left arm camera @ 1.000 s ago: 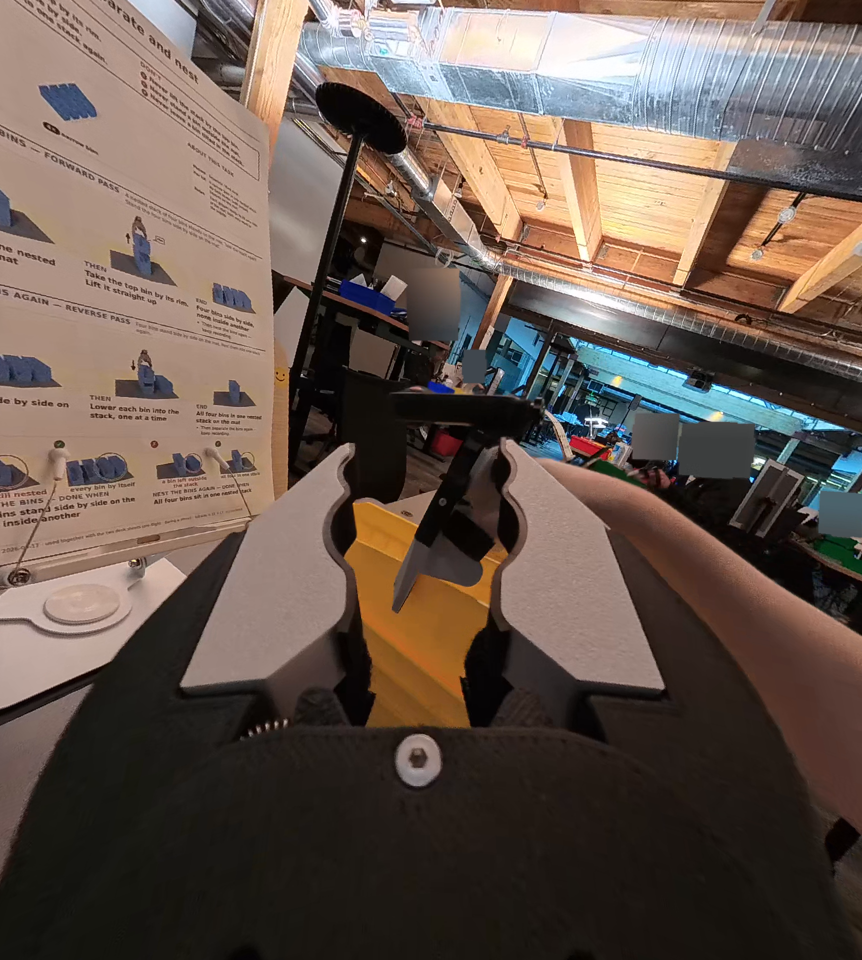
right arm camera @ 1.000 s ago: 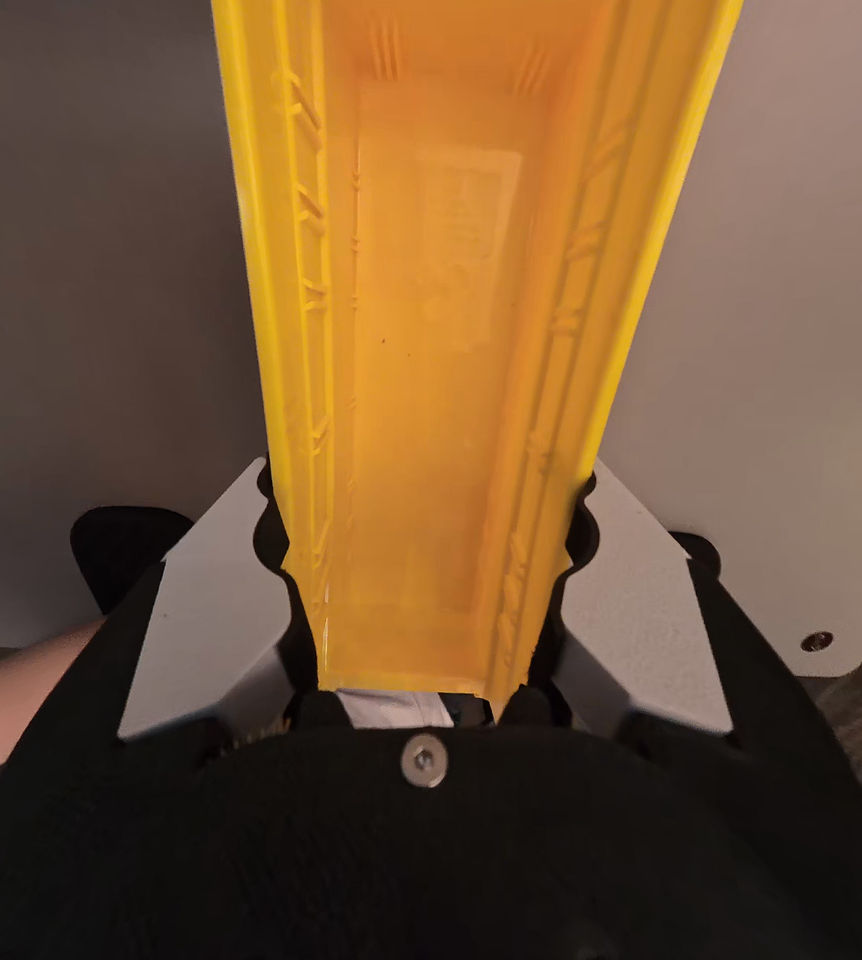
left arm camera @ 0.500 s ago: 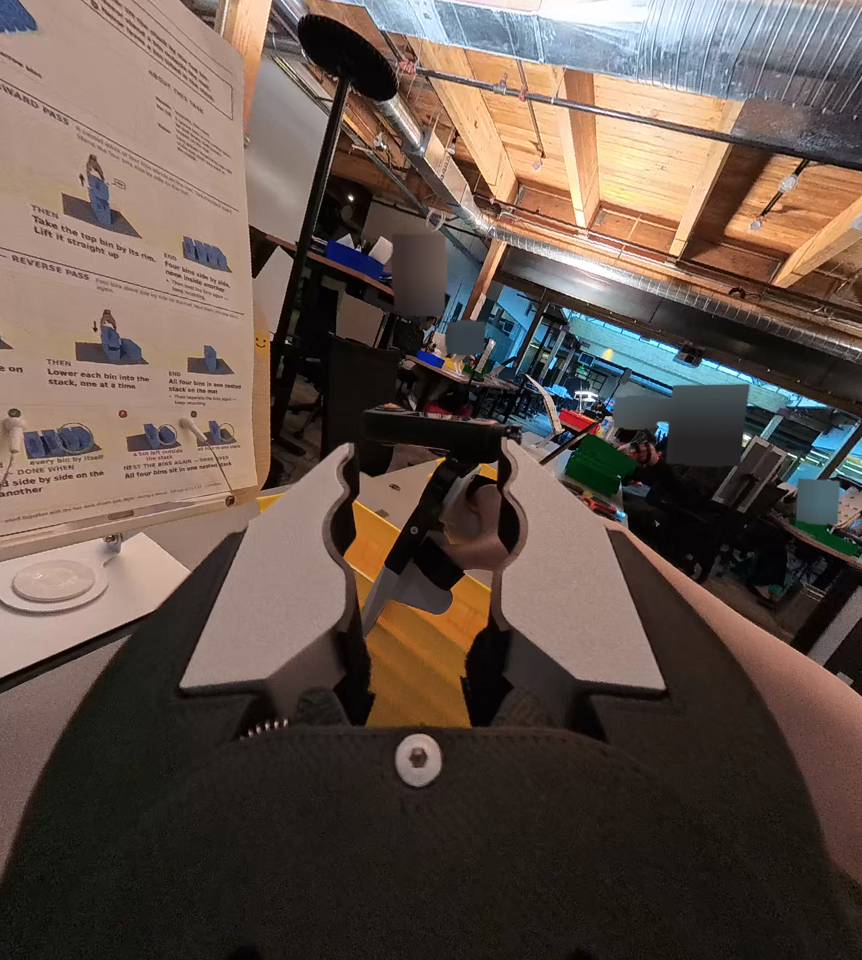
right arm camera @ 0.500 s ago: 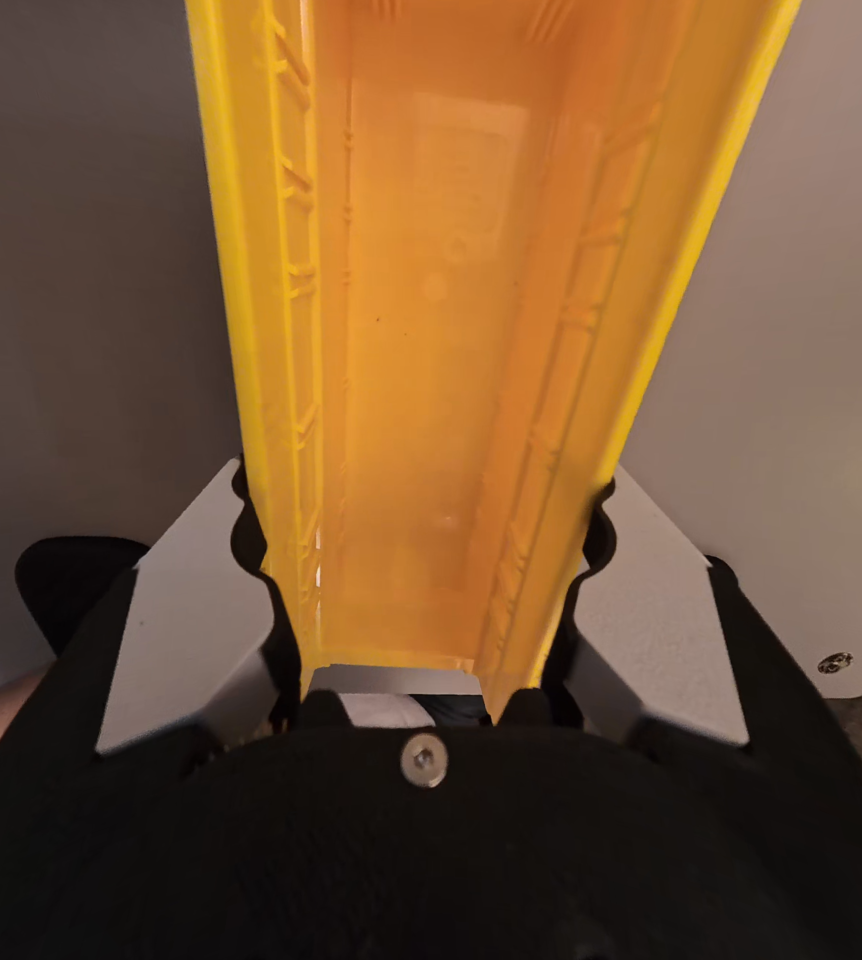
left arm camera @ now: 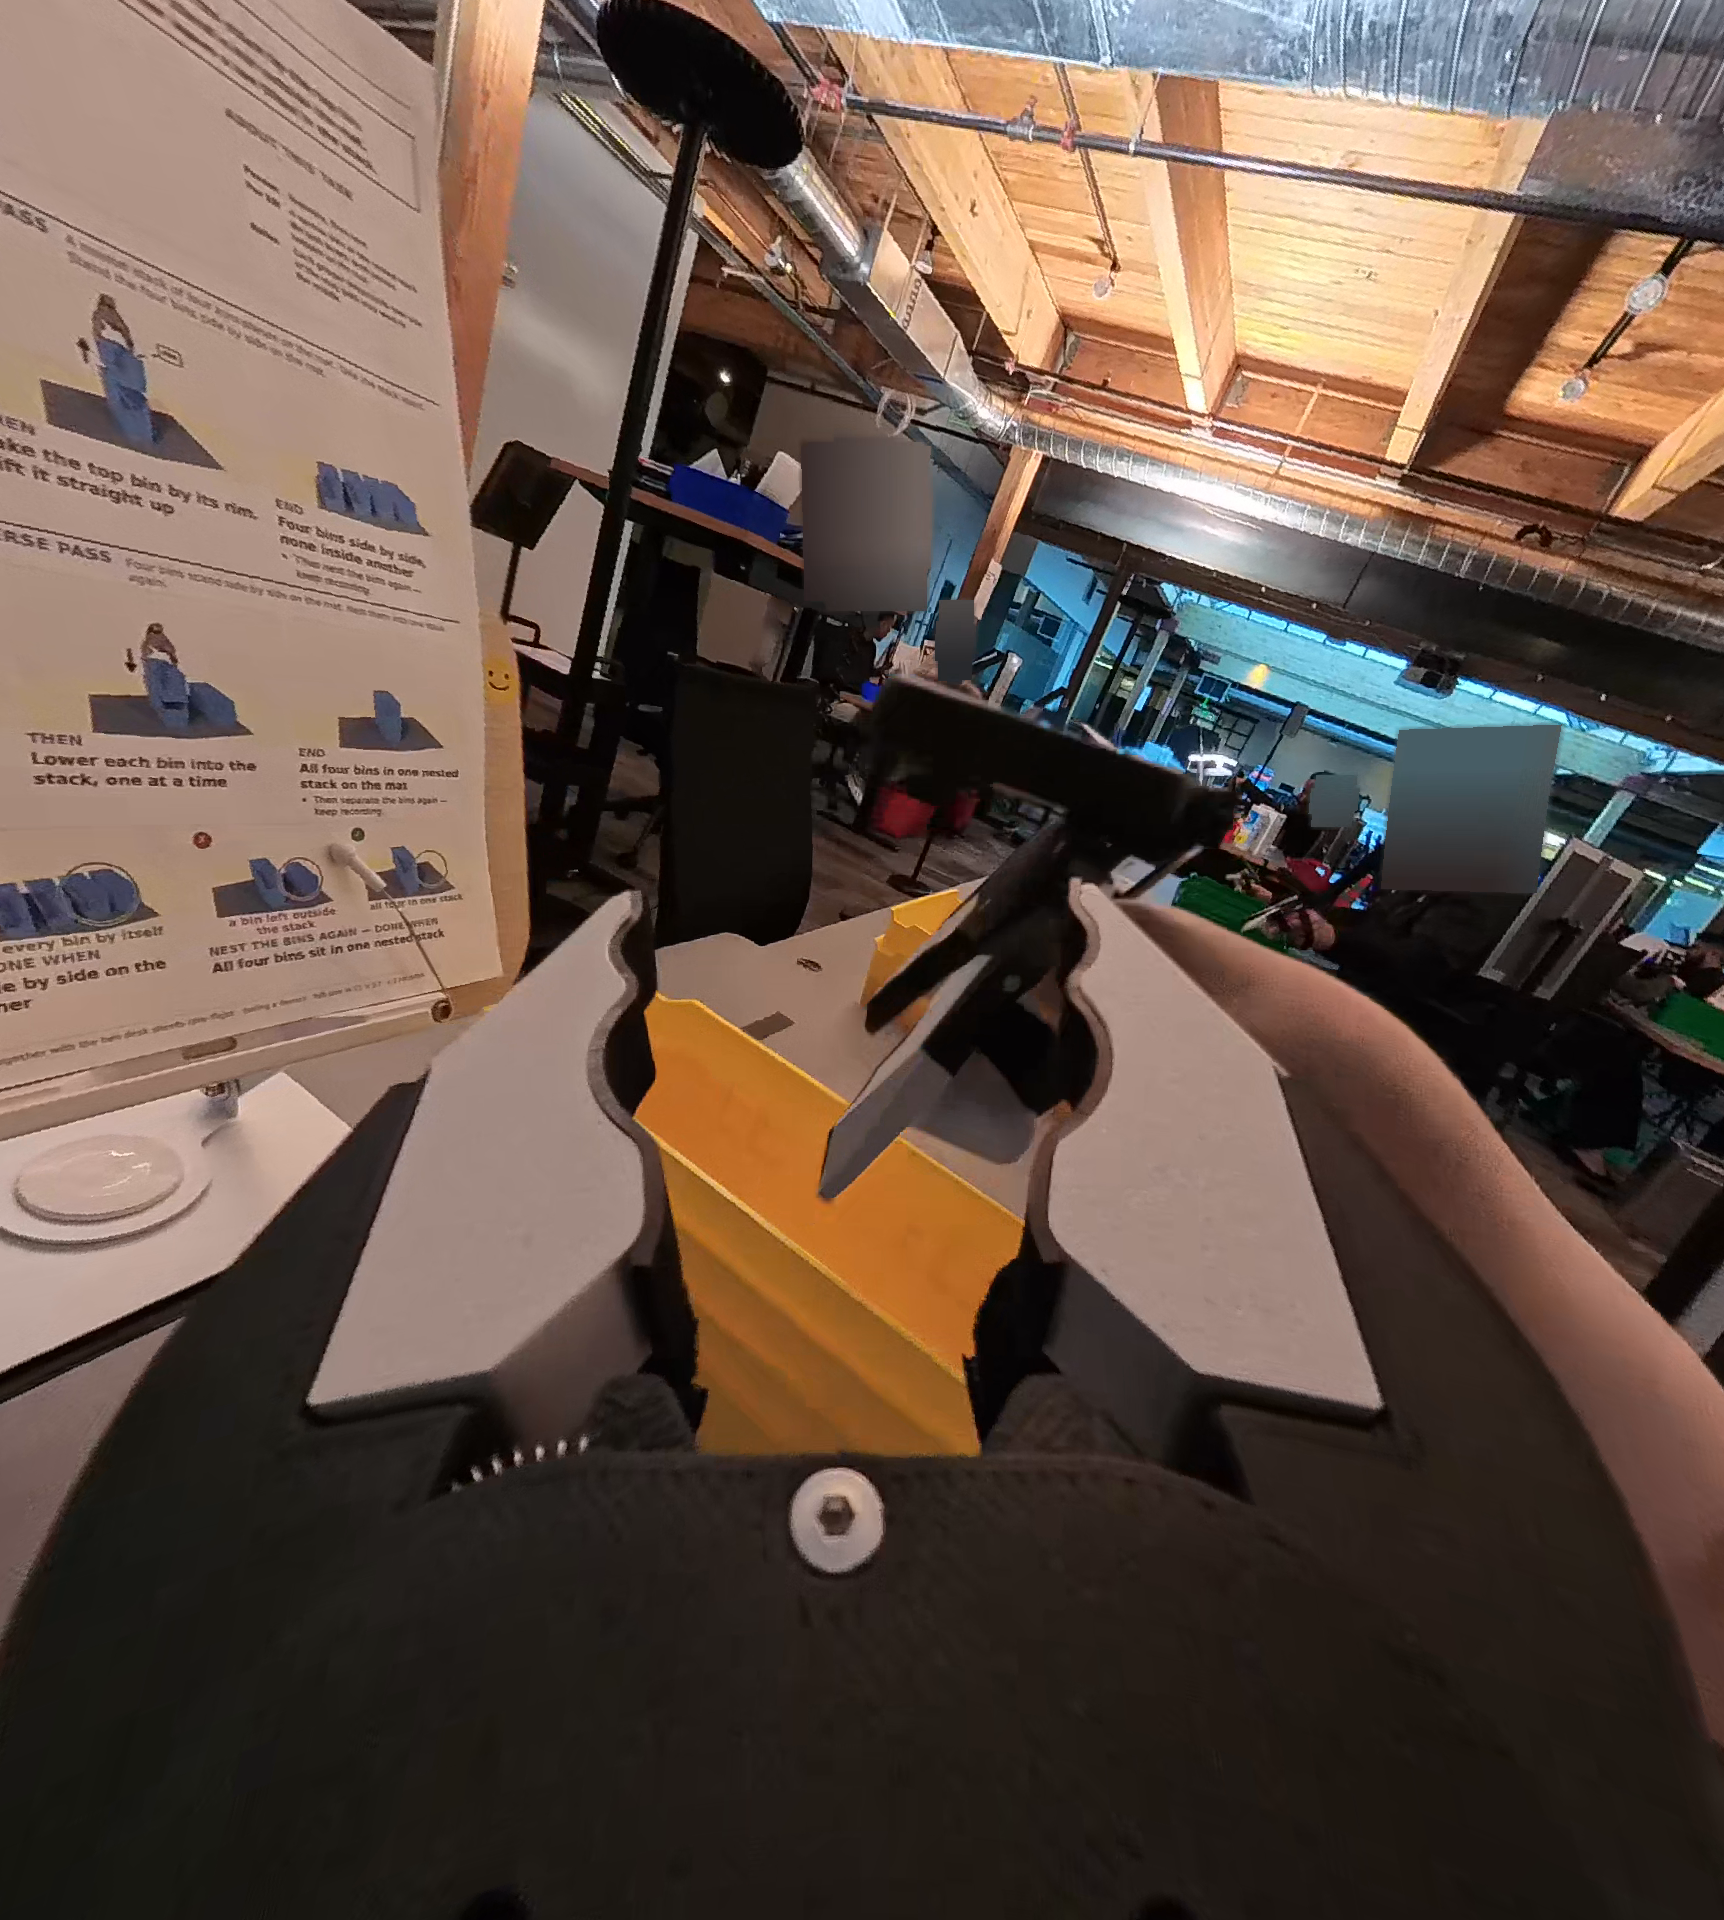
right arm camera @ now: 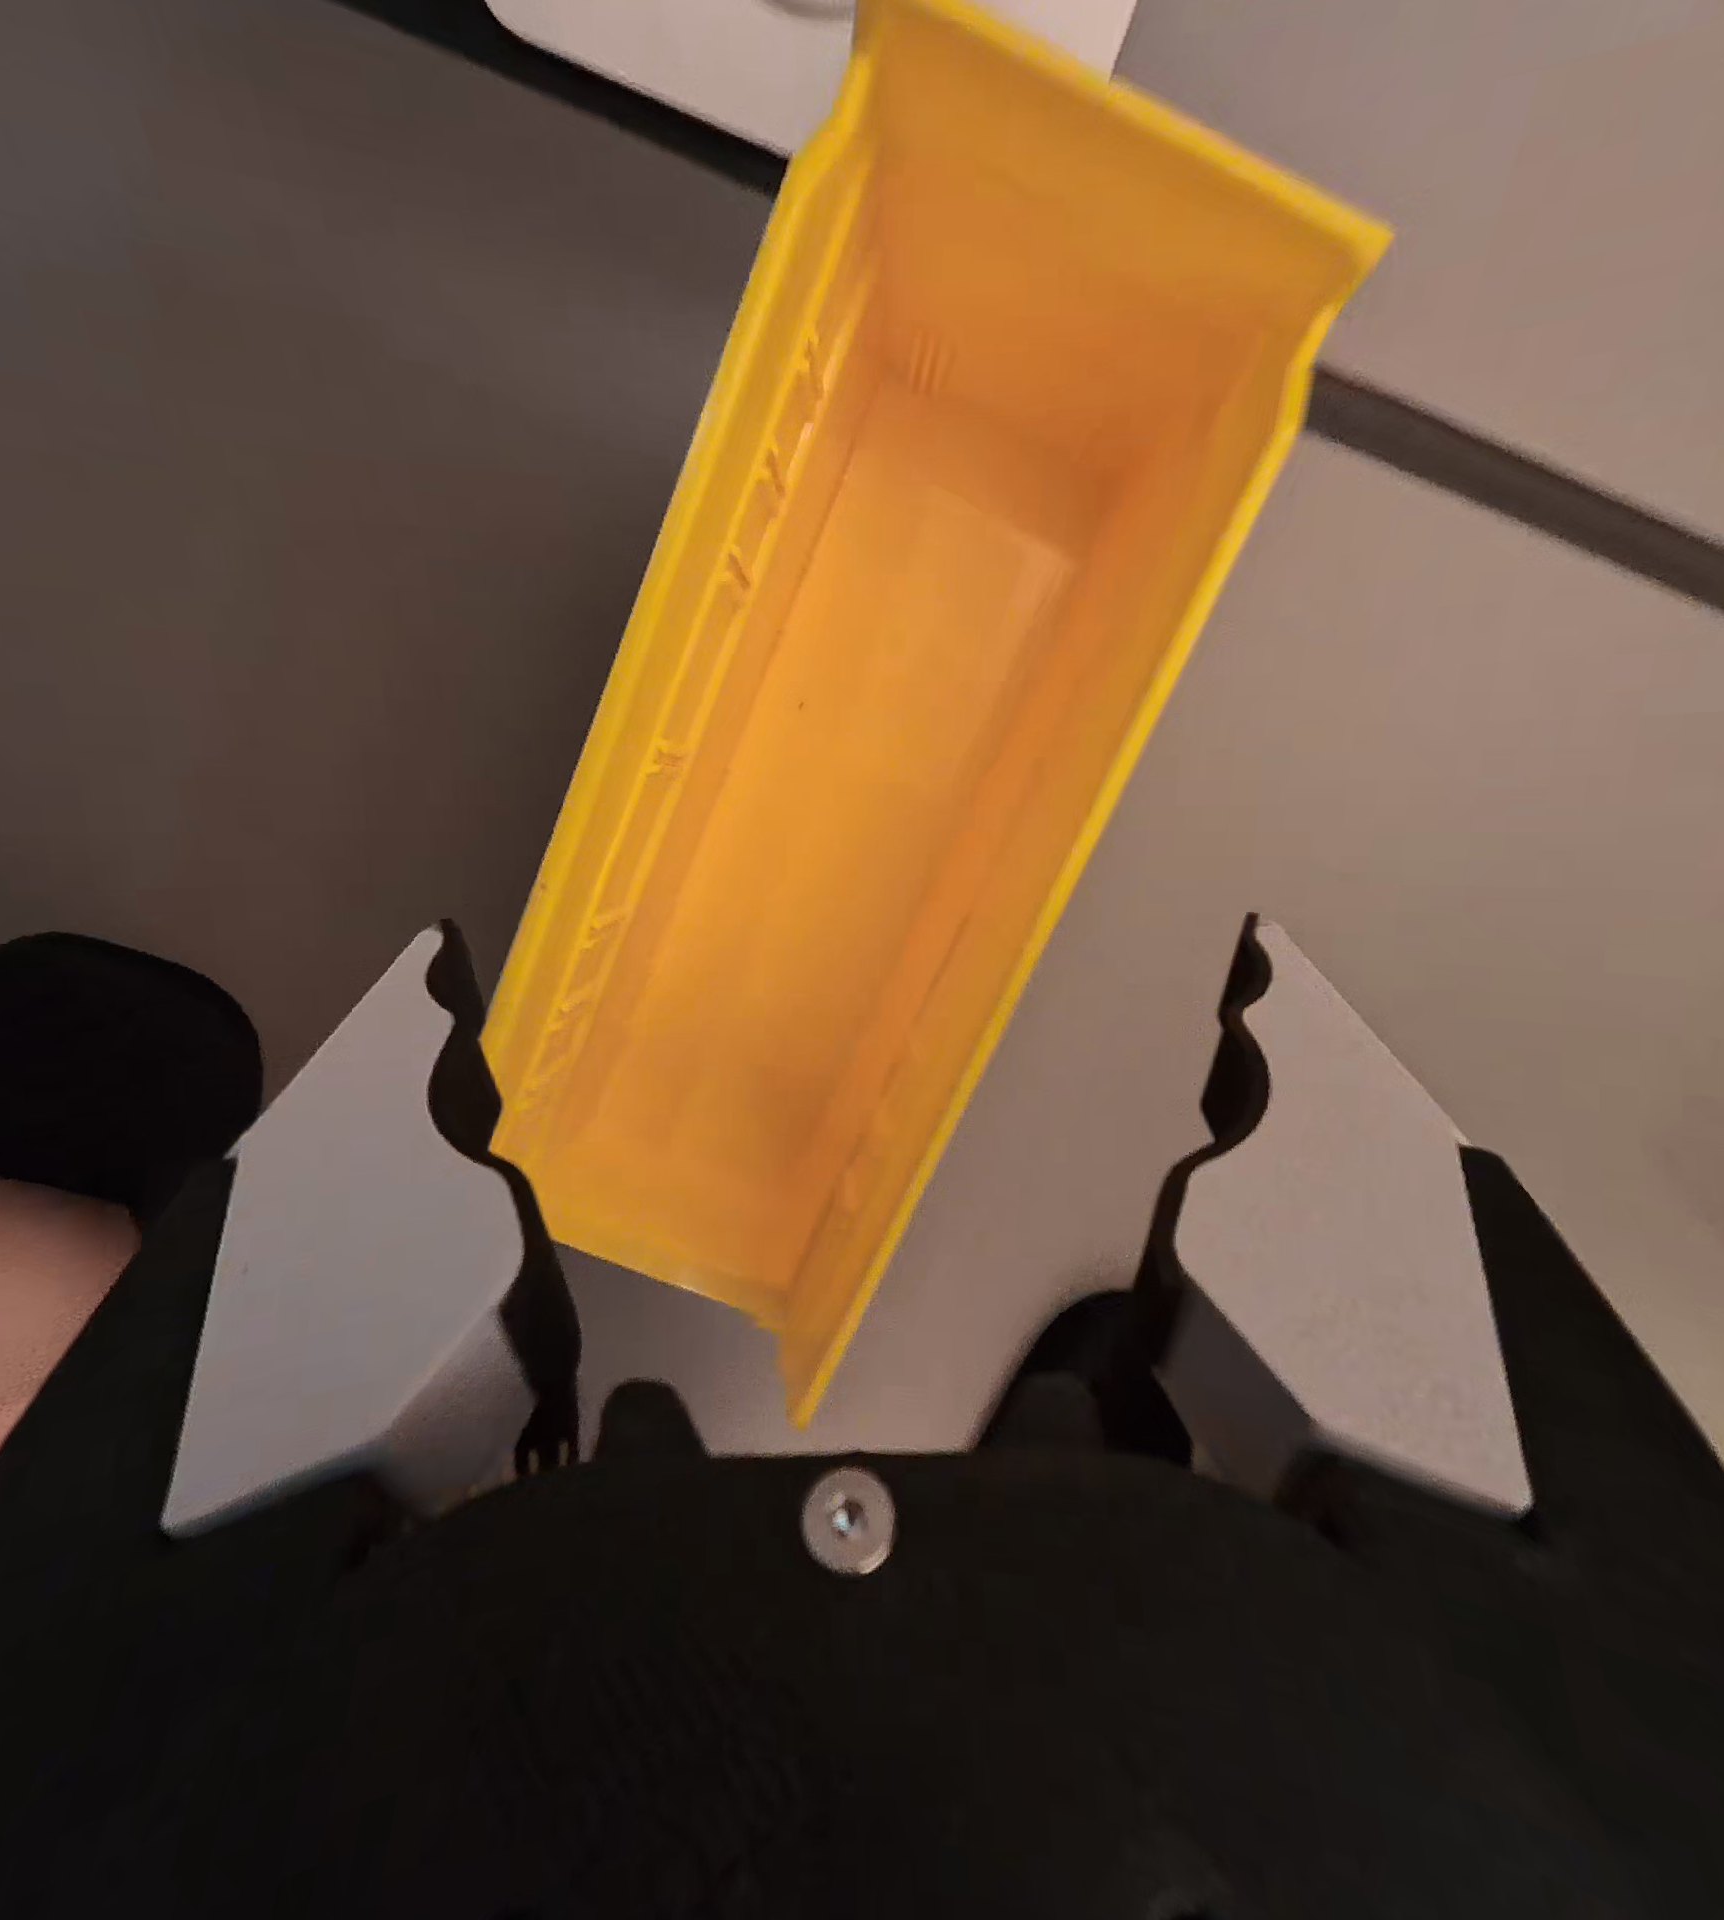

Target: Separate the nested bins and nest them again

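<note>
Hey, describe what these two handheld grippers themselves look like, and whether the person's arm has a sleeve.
Both the left gripper and the right gripper have black textured bodies, pale grey wedge-shaped fingers with wavy black inner pads, and a silver screw. The forearm is unsleeved.

1. Left gripper [left arm camera: 853, 997], black body with grey fingers: jaws parted, fingers pointing forward and slightly upward.
2. Right gripper [right arm camera: 847, 987], same build: jaws spread wide, aimed downward; right pad stands clear of any contact.
3. A bare forearm [left arm camera: 1564, 1247] extends along the left gripper's right side.
</note>
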`<state>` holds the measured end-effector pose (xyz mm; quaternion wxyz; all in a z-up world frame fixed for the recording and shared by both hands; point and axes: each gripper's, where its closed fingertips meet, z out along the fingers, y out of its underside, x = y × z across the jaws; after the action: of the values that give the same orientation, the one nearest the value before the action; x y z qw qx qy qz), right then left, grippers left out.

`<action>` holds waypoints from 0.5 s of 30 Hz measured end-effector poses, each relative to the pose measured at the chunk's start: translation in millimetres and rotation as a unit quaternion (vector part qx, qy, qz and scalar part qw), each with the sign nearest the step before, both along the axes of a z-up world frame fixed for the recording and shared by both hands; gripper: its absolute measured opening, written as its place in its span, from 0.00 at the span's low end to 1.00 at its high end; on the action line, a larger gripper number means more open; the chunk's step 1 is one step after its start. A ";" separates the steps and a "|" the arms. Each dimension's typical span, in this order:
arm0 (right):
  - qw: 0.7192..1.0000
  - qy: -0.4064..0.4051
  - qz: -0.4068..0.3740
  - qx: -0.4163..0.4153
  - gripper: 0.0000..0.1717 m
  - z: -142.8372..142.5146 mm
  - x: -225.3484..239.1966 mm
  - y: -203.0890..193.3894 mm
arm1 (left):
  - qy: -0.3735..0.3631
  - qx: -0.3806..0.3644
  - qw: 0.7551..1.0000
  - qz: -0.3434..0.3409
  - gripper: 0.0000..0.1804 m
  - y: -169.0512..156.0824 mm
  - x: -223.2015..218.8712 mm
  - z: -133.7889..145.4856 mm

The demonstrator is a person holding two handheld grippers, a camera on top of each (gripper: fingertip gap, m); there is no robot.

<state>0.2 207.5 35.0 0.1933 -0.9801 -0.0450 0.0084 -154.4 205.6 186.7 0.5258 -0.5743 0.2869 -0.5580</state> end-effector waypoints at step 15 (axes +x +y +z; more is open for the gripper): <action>0.953 0.040 0.070 0.294 0.75 59.5 51.3 1.8 | 0.049 0.032 0.998 -0.006 0.44 -24.3 47.7 -7.3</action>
<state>51.6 209.3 94.5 0.4732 -0.8733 -0.1061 0.0473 -106.7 181.3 179.4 0.5255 -0.5823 0.3339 -0.5228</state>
